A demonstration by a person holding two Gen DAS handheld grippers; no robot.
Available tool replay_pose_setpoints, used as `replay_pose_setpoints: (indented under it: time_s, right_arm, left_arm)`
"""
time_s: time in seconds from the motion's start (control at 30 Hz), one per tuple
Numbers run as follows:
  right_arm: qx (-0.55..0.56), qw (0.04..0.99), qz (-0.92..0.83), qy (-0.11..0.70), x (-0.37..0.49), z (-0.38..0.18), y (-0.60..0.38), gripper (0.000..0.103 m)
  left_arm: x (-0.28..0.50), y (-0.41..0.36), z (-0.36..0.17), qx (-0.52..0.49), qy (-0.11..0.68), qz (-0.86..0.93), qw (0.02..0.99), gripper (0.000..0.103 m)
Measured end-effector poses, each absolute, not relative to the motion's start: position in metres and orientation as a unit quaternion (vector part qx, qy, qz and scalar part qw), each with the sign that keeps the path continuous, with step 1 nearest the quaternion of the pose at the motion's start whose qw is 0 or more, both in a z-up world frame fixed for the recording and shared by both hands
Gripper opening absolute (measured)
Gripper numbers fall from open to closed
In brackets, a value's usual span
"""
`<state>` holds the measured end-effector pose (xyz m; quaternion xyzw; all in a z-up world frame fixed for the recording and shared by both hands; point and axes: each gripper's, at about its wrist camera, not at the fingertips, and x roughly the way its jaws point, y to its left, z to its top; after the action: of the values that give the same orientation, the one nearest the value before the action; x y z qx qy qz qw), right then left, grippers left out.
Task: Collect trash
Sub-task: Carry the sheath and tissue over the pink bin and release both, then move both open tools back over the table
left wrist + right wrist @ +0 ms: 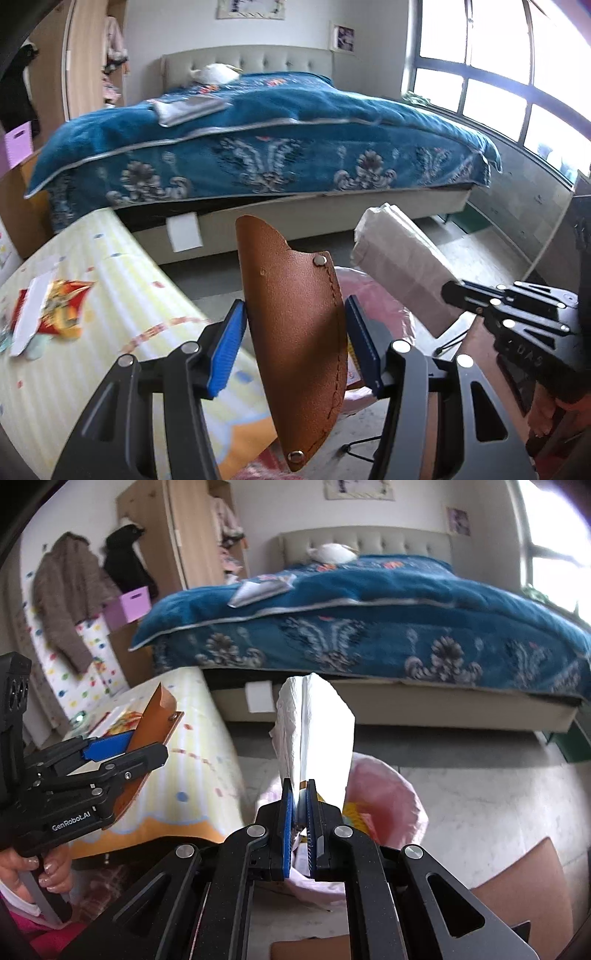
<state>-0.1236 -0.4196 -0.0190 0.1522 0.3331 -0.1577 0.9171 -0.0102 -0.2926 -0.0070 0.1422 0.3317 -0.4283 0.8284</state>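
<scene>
Left gripper (295, 343) clamps brown leather sheath (295, 332); right gripper (300, 812) is closed on folded white tissue (314, 731); pink-lined bin (384, 805) lies below.

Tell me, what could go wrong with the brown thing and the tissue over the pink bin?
The brown leather sheath sits tilted in the left gripper, caught only at its middle, so it might twist or slip out. The right gripper pinches only the bottom edge of the folded paper towel, which could flop aside and miss the pink-lined bin. The two grippers are close together and might bump.
</scene>
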Motion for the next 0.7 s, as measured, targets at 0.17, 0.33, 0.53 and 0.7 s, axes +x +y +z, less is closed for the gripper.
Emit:
replay_pose_setpoints:
  time_s: [0.17,0.33,0.53,0.7]
  right_arm:
    - [0.181,0.905,-0.165,0.347,-0.118,-0.039,-0.449,0.007]
    - [0.192,0.894,-0.171,0.367,-0.103,-0.06,-0.471,0.012]
    - [0.2,0.885,-0.194,0.372,-0.115,-0.063,-0.477,0.034]
    - [0.198,0.893,-0.19,0.356,-0.124,-0.048,-0.465,0.034]
  left_arm:
    - [0.001,-0.324,-0.017,0.147,0.342,-0.438,0.818,0.054]
    - [0.012,-0.349,-0.022,0.151,0.345,-0.441,0.815,0.082]
    - [0.023,-0.335,-0.018,0.133,0.35,-0.419,0.827,0.084]
    - [0.025,-0.301,-0.011,0.126,0.347,-0.387,0.845,0.084]
